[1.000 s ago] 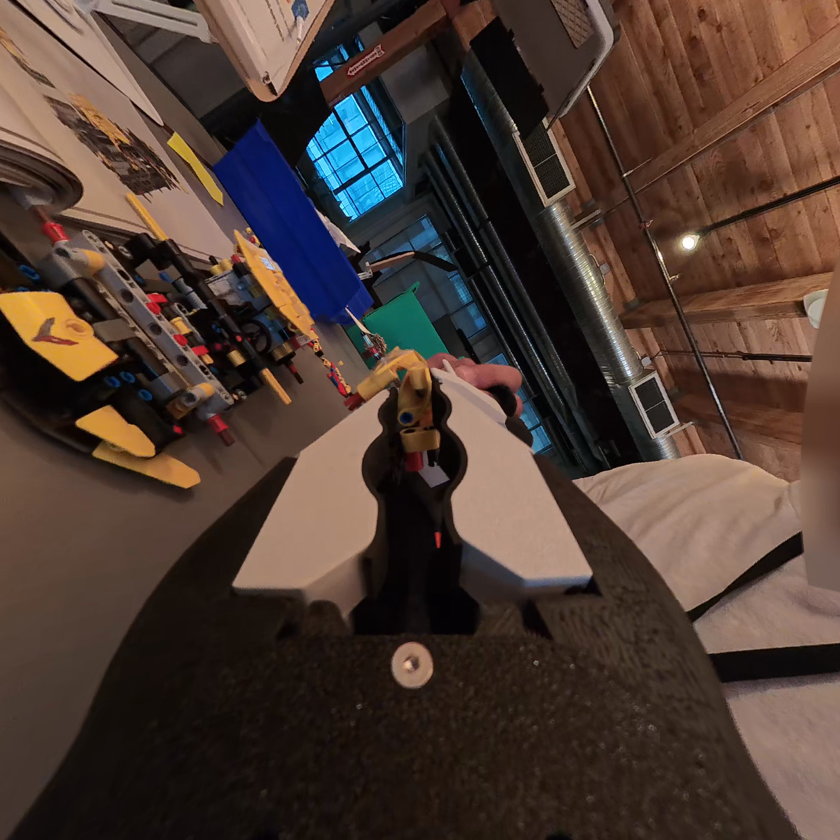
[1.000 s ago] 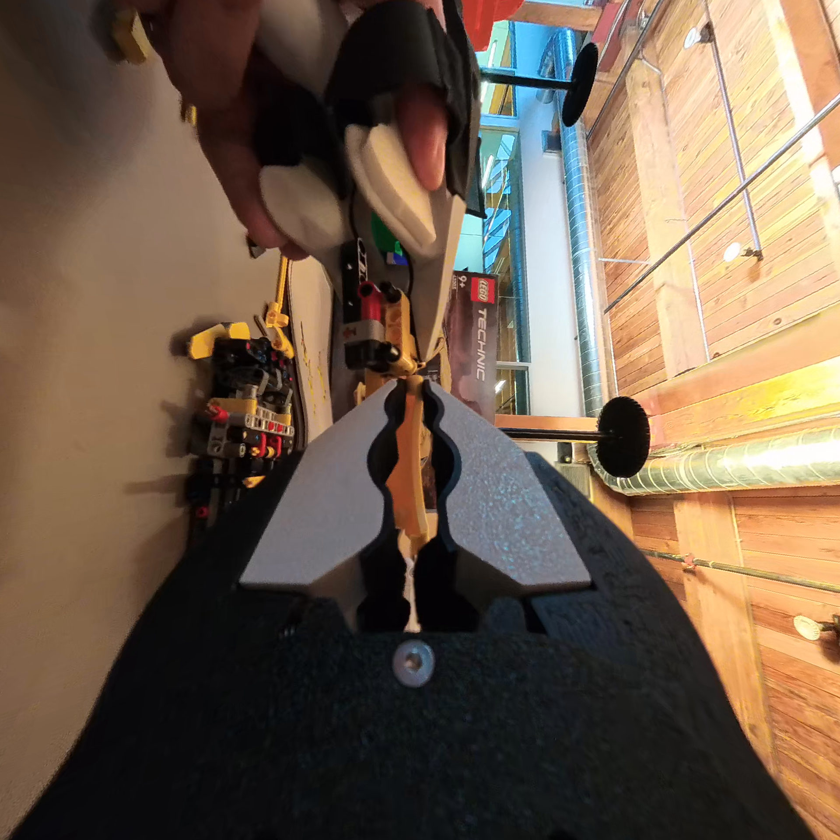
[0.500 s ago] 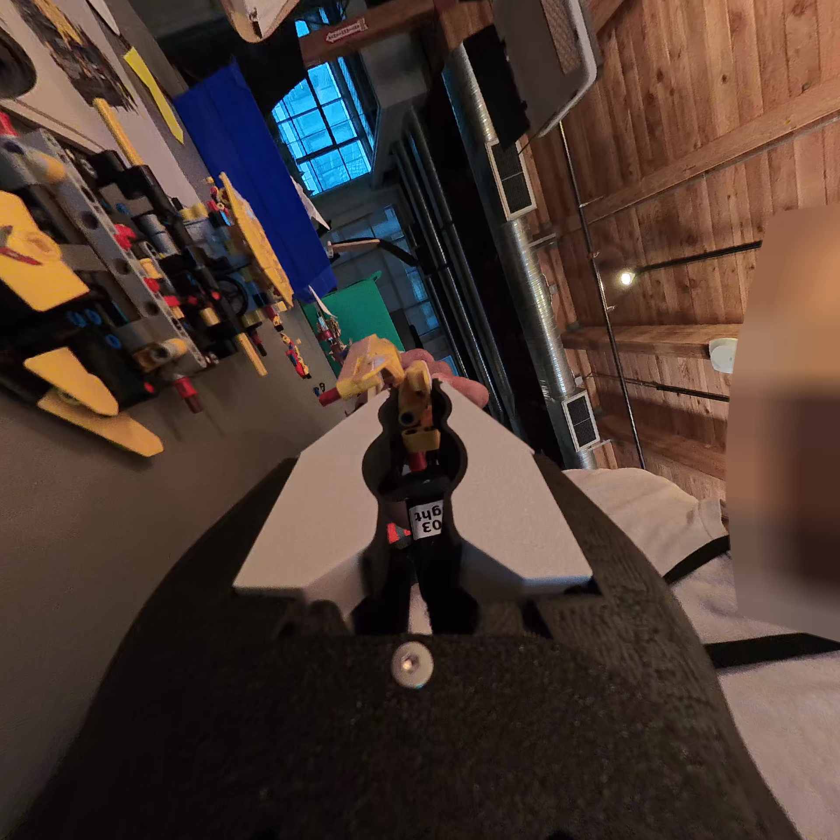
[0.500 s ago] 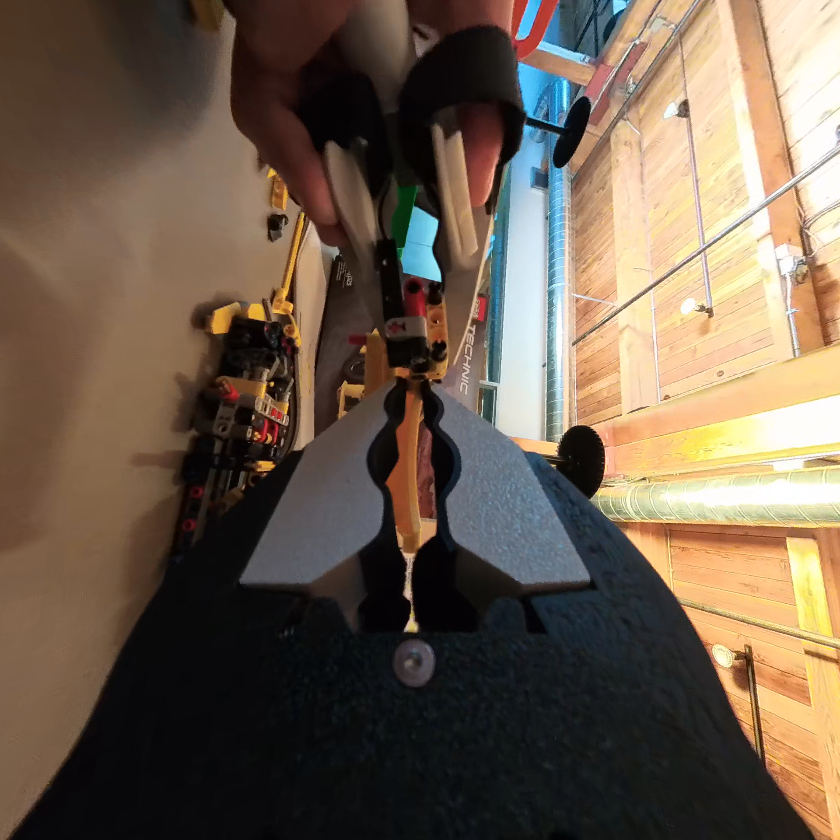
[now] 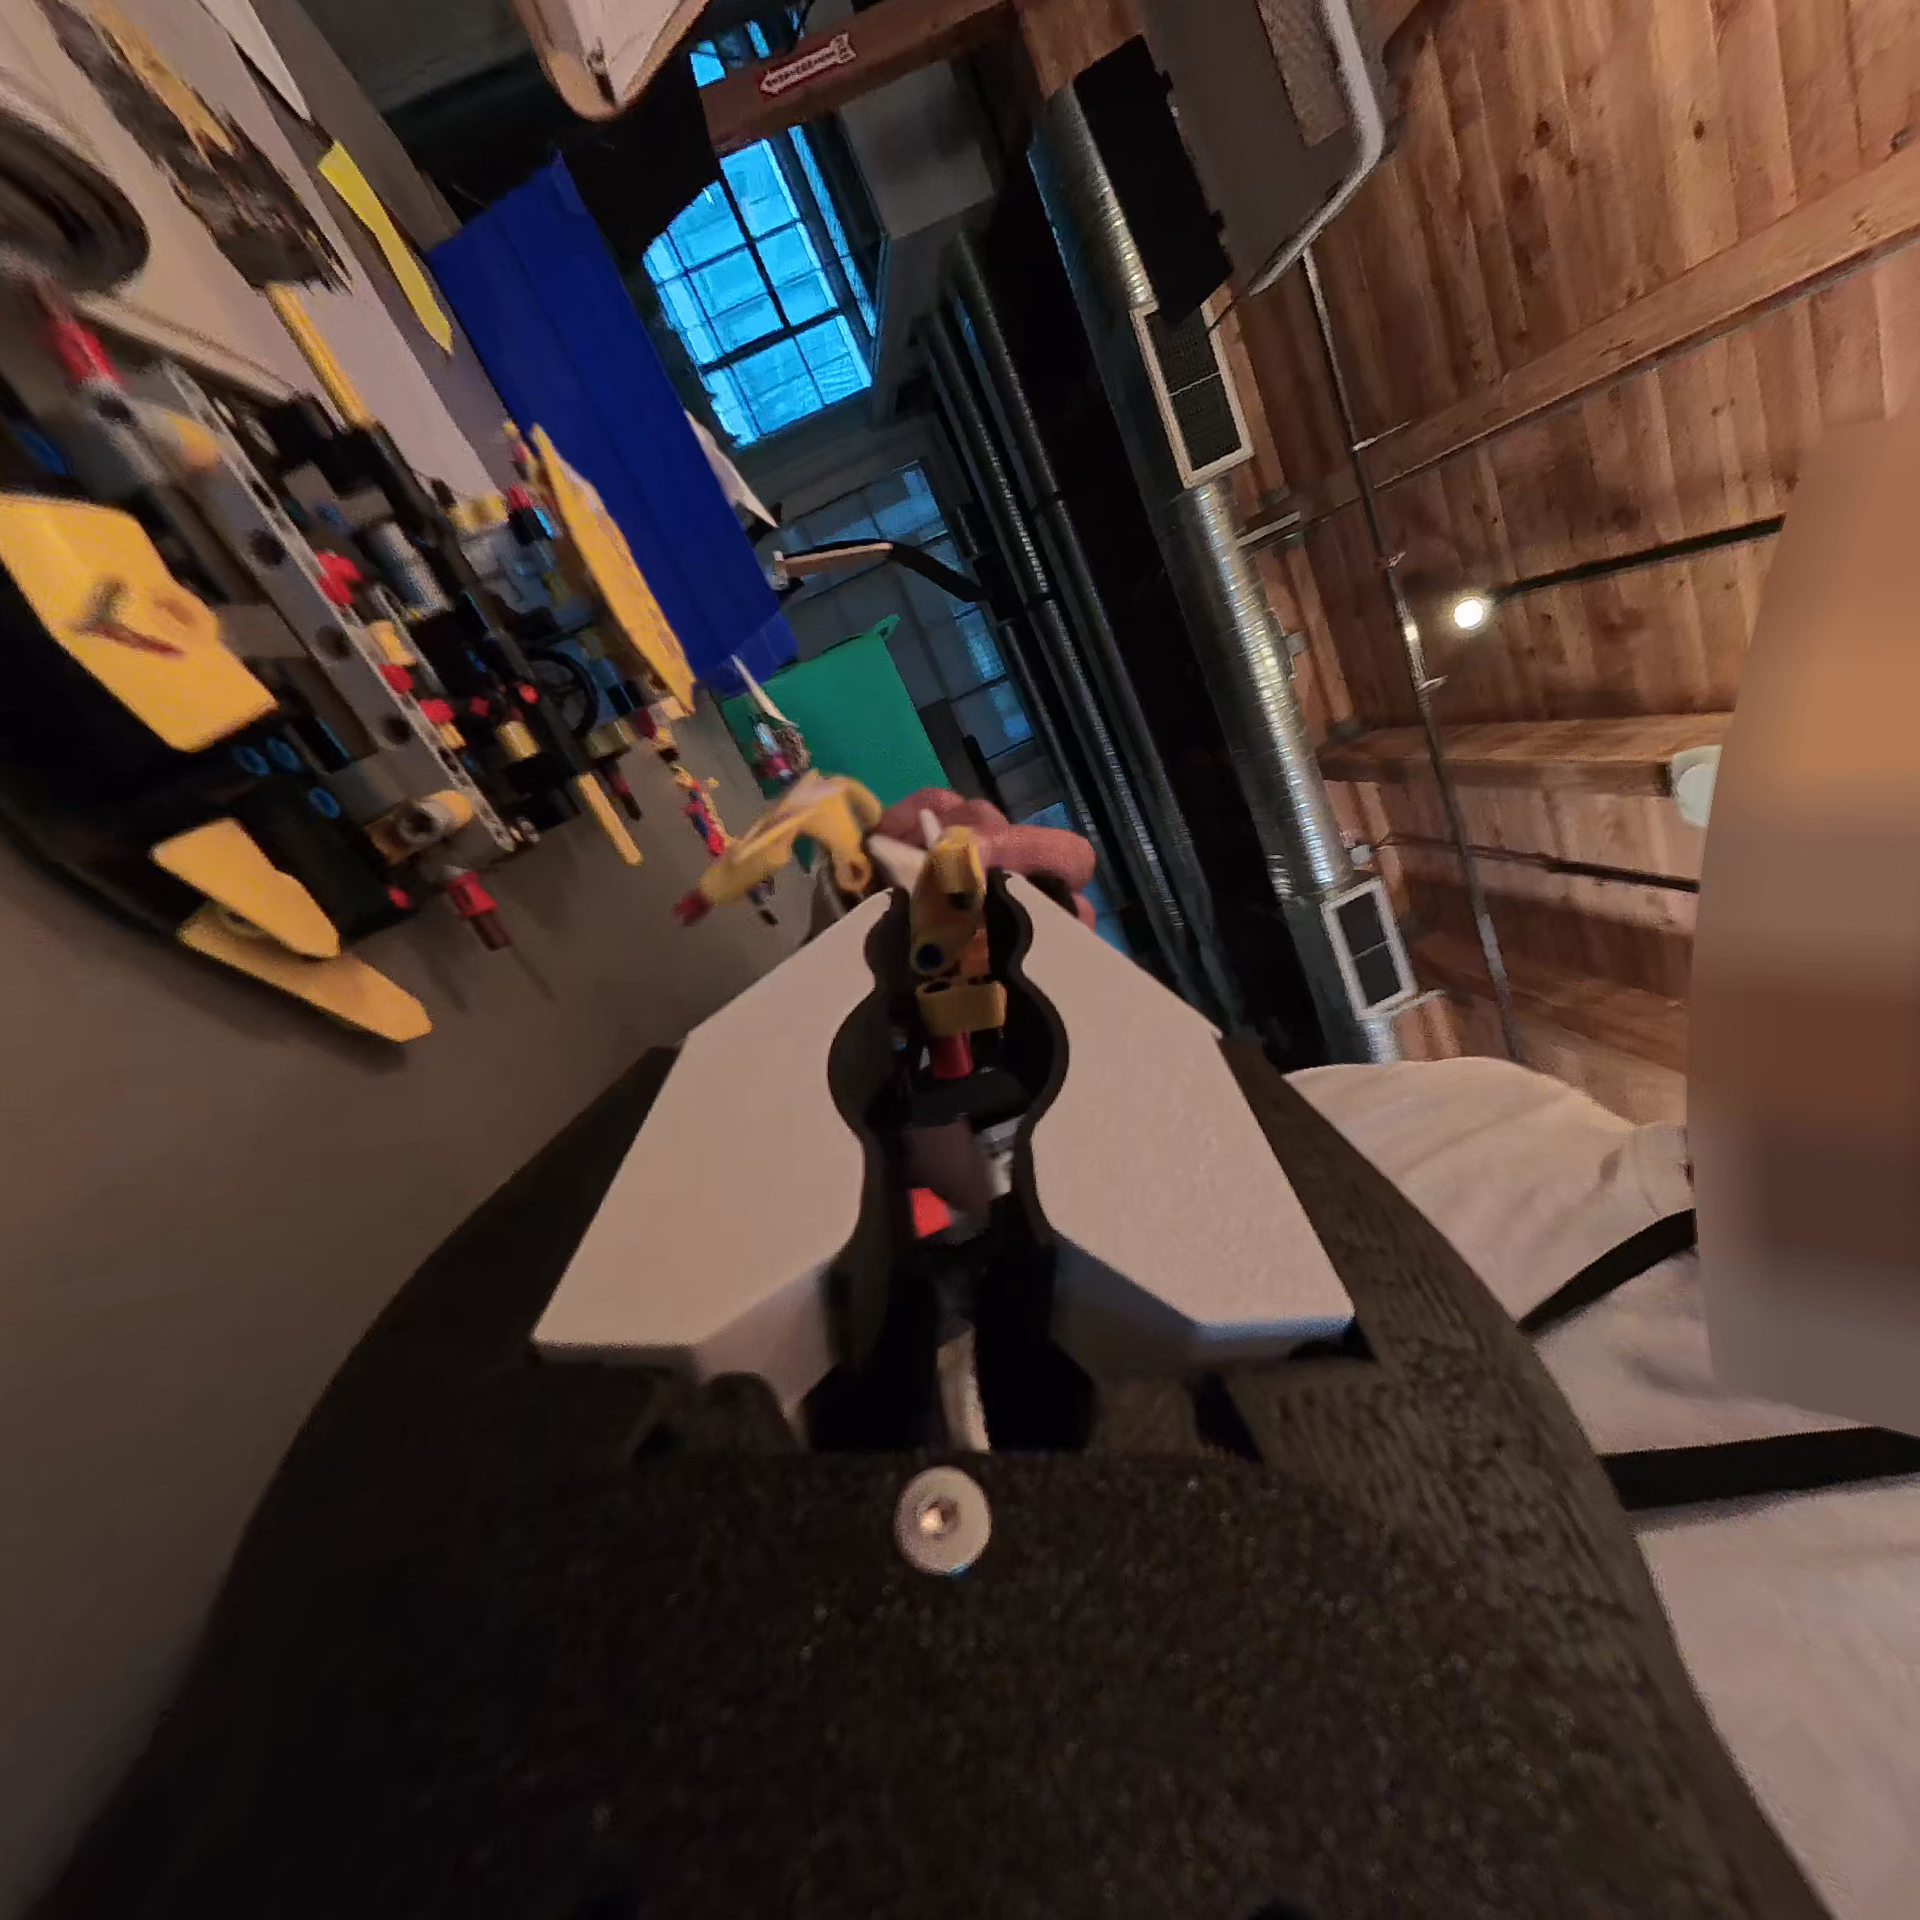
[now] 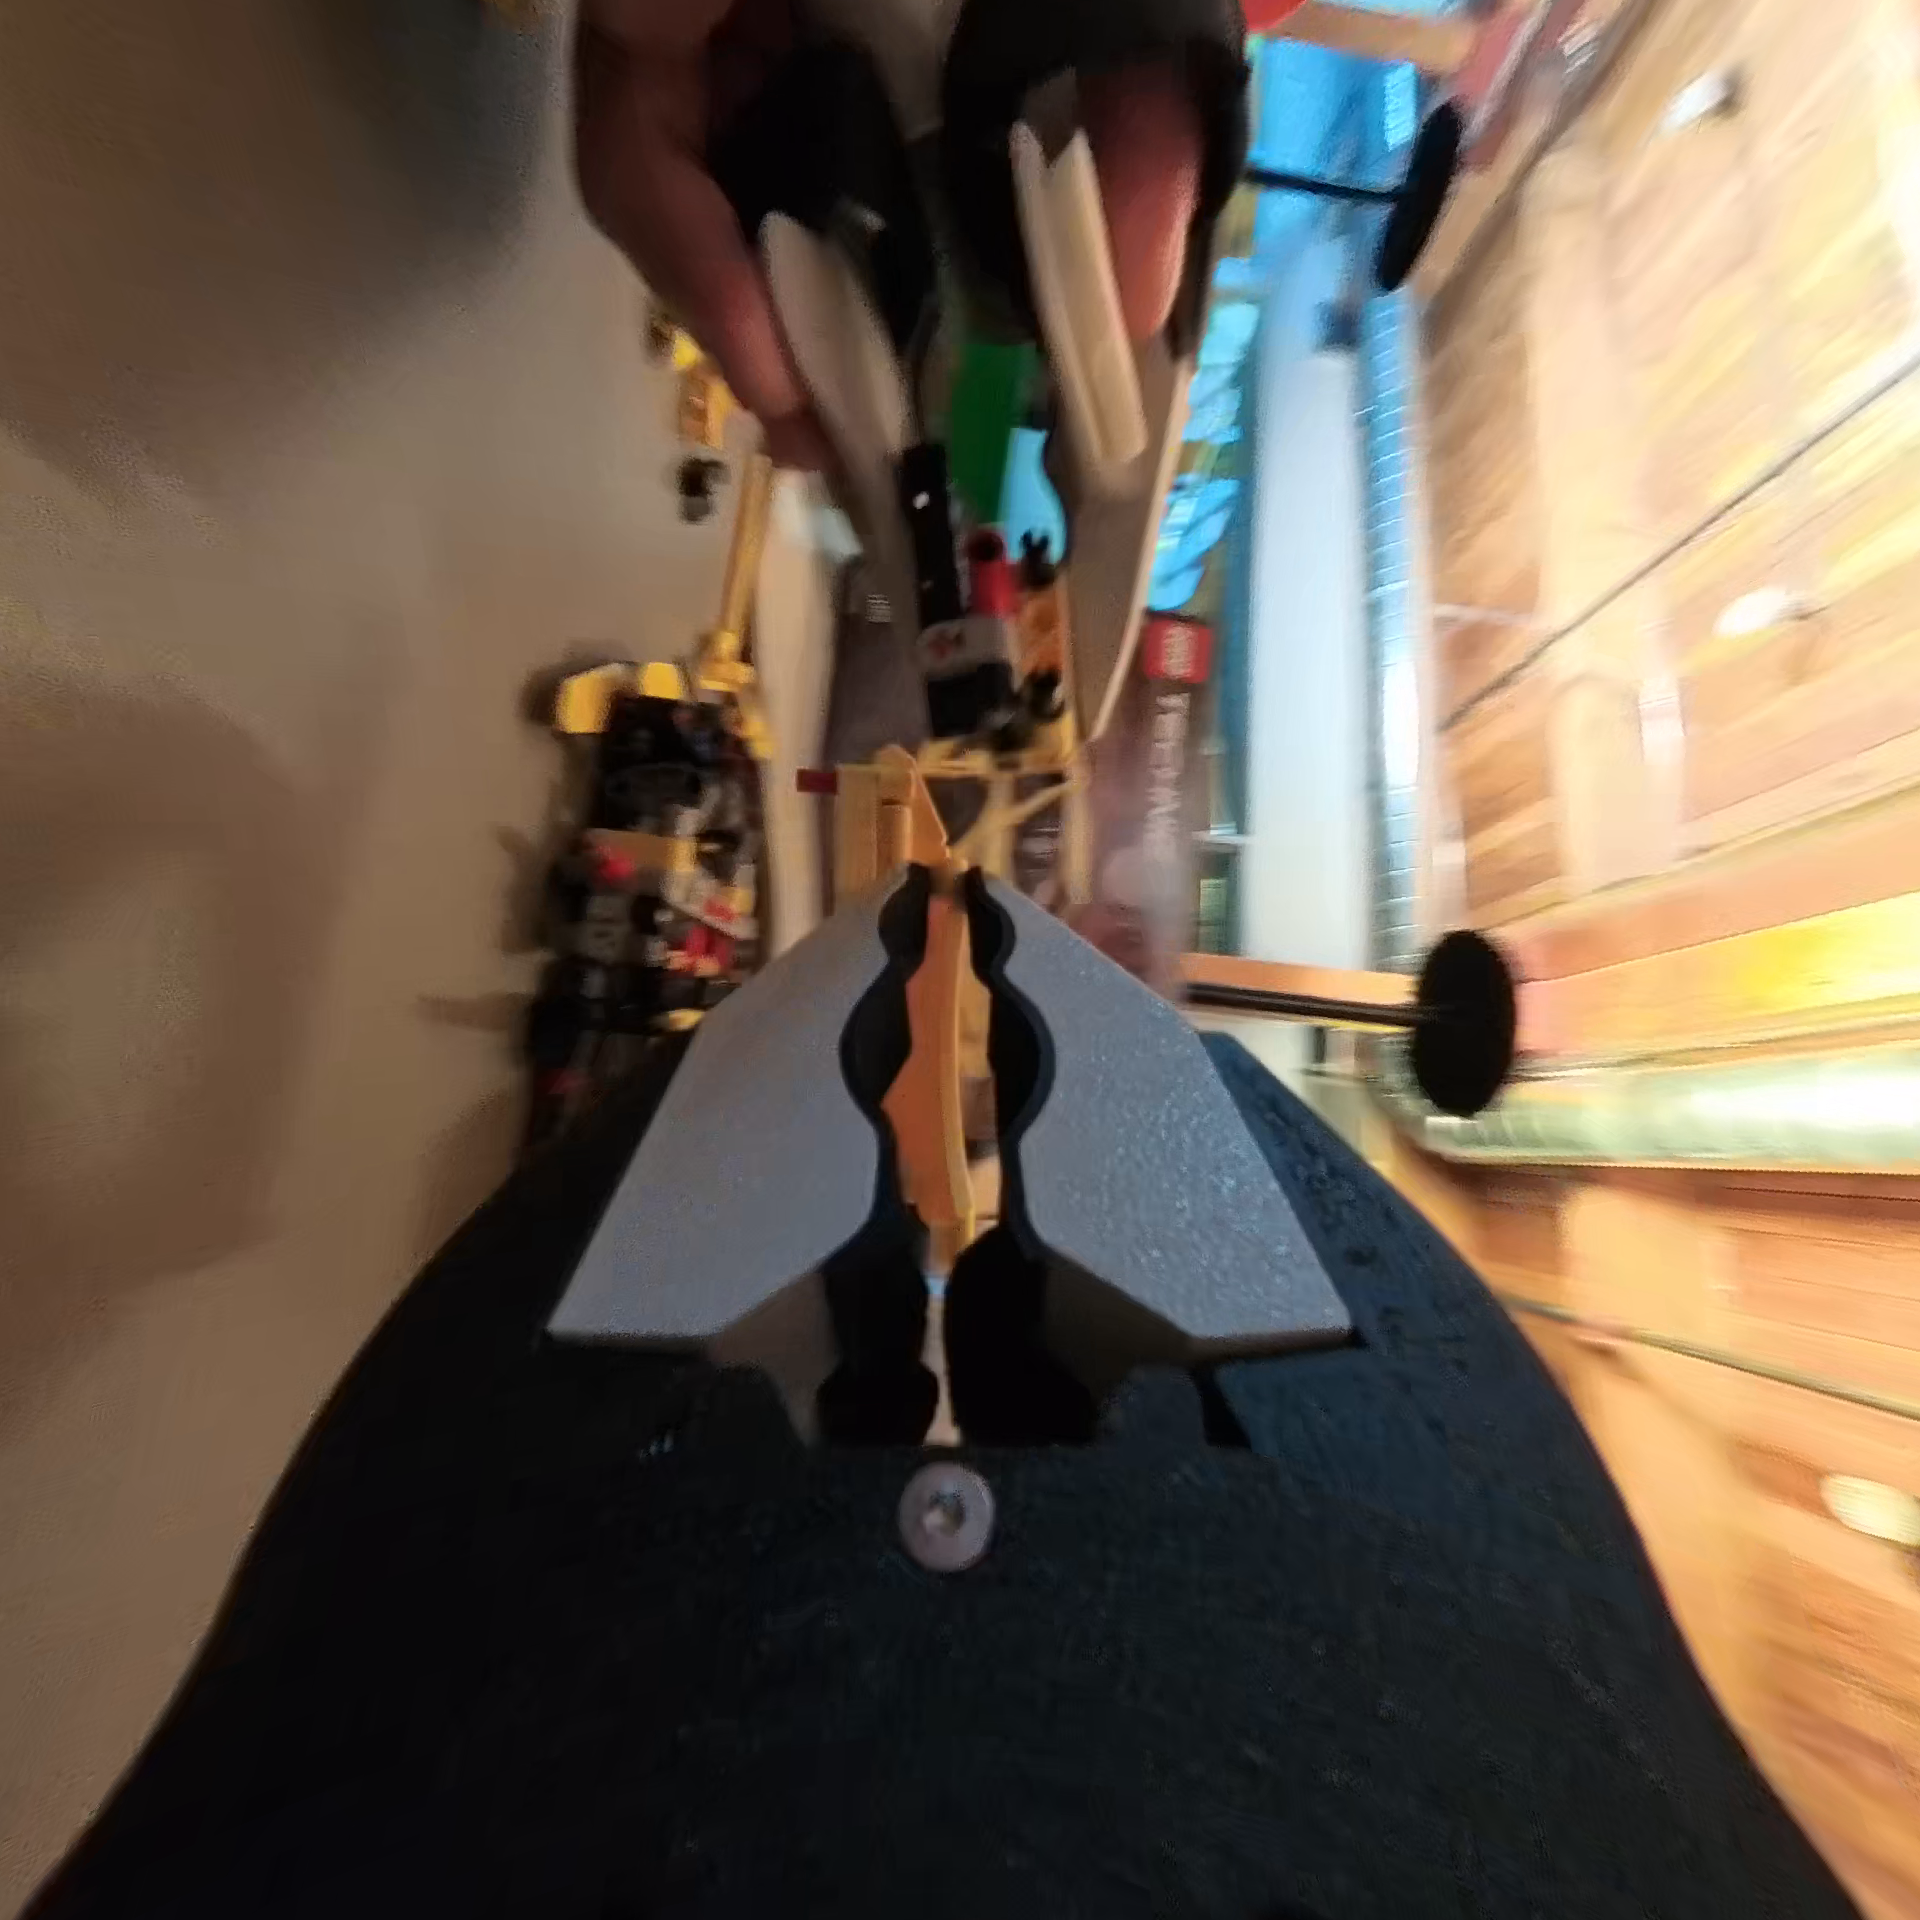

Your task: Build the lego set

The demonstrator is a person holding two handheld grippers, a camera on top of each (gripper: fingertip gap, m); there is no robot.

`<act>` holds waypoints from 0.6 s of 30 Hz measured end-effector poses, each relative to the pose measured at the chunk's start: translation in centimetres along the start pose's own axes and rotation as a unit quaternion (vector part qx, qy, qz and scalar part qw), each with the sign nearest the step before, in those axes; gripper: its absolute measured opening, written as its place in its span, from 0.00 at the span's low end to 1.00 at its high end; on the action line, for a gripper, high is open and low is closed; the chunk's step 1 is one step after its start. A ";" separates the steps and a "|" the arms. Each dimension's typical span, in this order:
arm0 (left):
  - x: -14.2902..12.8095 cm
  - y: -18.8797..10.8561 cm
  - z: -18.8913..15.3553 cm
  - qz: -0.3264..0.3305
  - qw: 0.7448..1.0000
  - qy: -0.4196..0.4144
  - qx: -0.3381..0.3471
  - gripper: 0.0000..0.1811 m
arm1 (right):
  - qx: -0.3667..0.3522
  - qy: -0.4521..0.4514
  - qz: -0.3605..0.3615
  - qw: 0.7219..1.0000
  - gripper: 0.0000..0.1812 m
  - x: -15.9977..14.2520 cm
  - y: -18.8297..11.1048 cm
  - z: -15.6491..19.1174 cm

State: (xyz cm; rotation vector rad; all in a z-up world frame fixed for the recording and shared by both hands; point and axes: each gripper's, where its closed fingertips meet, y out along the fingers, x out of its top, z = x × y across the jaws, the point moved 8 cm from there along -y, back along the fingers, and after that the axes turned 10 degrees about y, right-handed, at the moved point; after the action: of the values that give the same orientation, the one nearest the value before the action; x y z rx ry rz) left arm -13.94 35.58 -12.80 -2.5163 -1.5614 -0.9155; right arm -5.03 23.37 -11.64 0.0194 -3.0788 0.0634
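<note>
The left tool [image 5: 951,914] pinches a small yellow-and-black lego subassembly [image 5: 948,961] off the counter [image 5: 260,1195], touching the yellow curved panel [image 6: 930,1049] clamped in the right tool [image 6: 940,888].

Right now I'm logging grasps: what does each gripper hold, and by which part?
Left gripper: shut on the small yellow-and-red lego assembly, near its end. Right gripper: shut on the yellow lego panel, along its thin edge.
</note>
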 end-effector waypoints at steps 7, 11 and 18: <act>0.8 -0.9 -0.3 0.043 0.988 0.128 0.079 0.08 | 0.237 0.263 0.066 0.933 0.04 -1.0 -2.4 2.2; 0.3 -0.3 -0.2 0.054 0.988 0.128 0.073 0.08 | 0.342 0.396 0.060 0.850 0.04 -1.0 -4.0 2.0; 0.2 -0.3 -0.3 0.055 0.988 0.127 0.068 0.08 | 0.440 0.561 0.078 0.697 0.16 -1.8 -5.7 1.8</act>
State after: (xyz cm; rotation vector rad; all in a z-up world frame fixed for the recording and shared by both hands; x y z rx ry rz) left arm -14.19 35.82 -12.54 -2.2638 -1.3480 -1.0295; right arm -3.27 17.61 -13.32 -0.1664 -1.5685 1.0759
